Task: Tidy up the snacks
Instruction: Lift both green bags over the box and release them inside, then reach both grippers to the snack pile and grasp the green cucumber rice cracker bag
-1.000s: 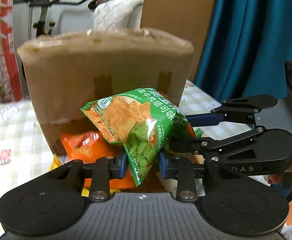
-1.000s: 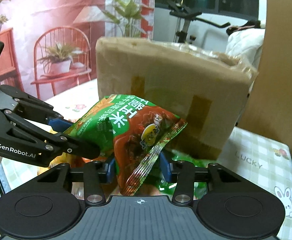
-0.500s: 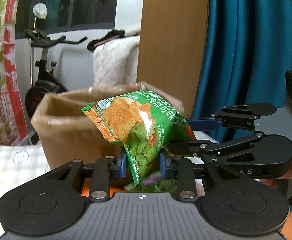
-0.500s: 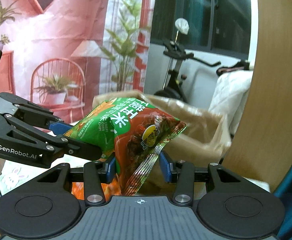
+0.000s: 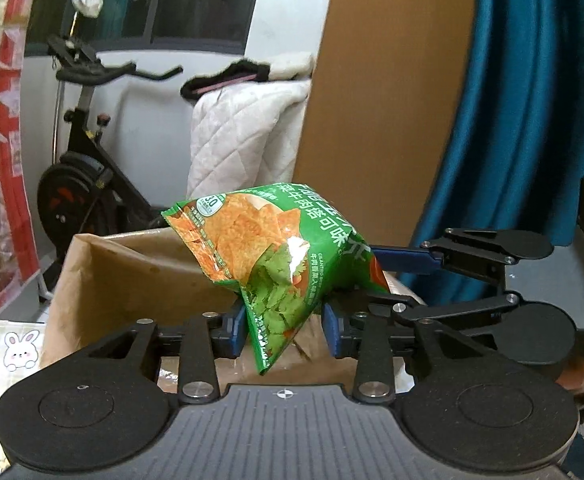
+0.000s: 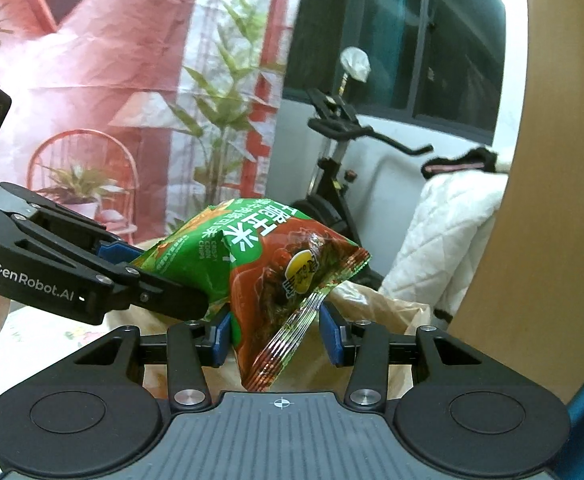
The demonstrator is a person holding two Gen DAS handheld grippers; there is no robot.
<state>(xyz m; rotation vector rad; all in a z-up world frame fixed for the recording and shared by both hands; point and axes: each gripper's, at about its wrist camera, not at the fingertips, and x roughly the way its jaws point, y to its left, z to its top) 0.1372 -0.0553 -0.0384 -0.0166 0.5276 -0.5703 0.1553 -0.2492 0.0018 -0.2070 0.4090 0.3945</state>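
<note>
Both grippers hold one green bag of corn chips (image 5: 268,248) by opposite ends, above the open brown cardboard box (image 5: 132,276). My left gripper (image 5: 284,324) is shut on the bag's left end. My right gripper (image 6: 278,334) is shut on the bag's red-printed right end (image 6: 284,276). The right gripper's arm shows at the right of the left wrist view (image 5: 472,276), and the left gripper's arm at the left of the right wrist view (image 6: 72,272). The box rim shows in the right wrist view (image 6: 384,304). The box contents are hidden.
The table has a checked cloth with a rabbit print (image 5: 20,348). Behind the box stand an exercise bike (image 5: 80,184) and a white quilted cover (image 5: 244,132). A wooden panel (image 5: 380,92) and a blue curtain (image 5: 532,100) rise at the right.
Both grippers have lifted the chip bag from in front of the box's side to above its open top. The orange packets on the table have dropped out of view.
</note>
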